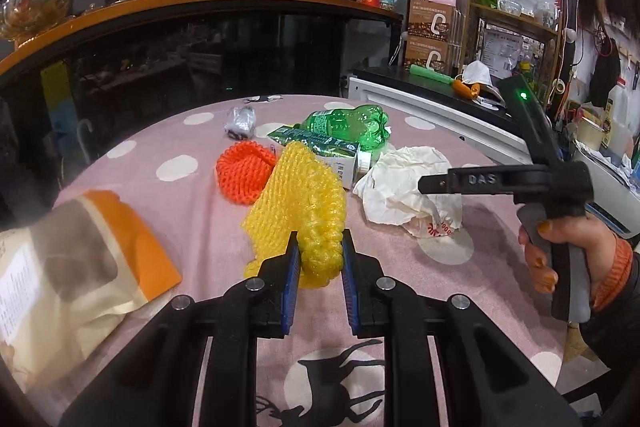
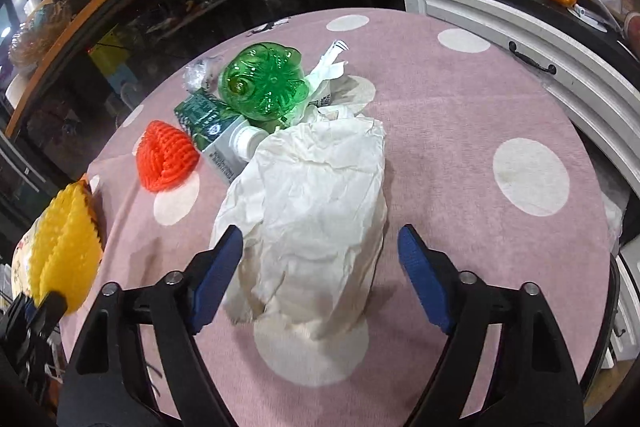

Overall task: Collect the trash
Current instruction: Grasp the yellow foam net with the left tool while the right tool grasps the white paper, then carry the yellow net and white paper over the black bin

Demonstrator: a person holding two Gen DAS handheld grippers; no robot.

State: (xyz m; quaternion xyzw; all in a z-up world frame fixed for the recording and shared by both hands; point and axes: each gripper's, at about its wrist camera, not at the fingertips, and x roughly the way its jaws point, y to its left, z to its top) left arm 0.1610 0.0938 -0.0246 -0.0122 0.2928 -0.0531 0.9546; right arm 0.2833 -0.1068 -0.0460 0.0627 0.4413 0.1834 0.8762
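Left gripper (image 1: 319, 254) clamps yellow foam net (image 1: 300, 195) (lifted) | right gripper (image 2: 320, 251) fingers wide, straddling crumpled paper (image 2: 316, 203)

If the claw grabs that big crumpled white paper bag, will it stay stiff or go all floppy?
Probably floppy: the white paper bag is thin and deeply creased, so it should crush between the right claw's open jaws. It looks light and flat, so likely empty. Crinkled paper shouldn't slip much, but it might tear.
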